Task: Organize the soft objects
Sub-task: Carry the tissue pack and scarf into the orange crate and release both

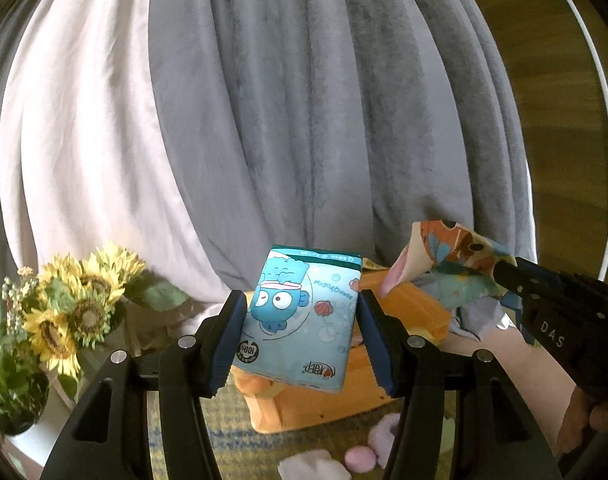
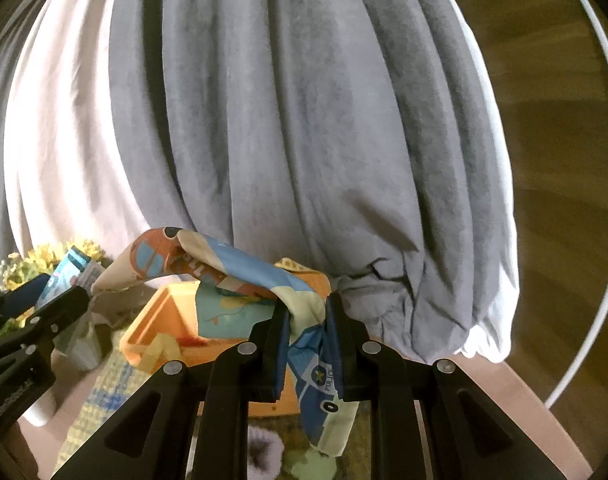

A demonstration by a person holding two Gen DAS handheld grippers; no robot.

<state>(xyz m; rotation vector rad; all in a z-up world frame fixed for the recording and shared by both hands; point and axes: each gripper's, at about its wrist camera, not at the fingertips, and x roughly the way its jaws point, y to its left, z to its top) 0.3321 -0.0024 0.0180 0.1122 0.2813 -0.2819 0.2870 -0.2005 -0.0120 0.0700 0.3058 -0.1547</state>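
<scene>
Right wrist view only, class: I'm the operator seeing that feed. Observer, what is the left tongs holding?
Observer: The left tongs grip a tissue pack by its long sides; a blue cartoon fish is printed on it.
Operator: Anything loose near the orange box?
Observer: Yes, a round pink puff lies on the woven mat in front of that box.

Both tools clamped, raised side by side.

Left tool [image 1: 301, 332] closed on the pack [image 1: 299, 320], pads [image 1: 229, 340] pressing its two long sides, pointing level ahead. Right tool [image 2: 308, 344] pinched tight on the cloth [image 2: 239, 272], jaws nearly together, just right of the left tool; bare forearm [image 1: 504, 364] behind it.
</scene>
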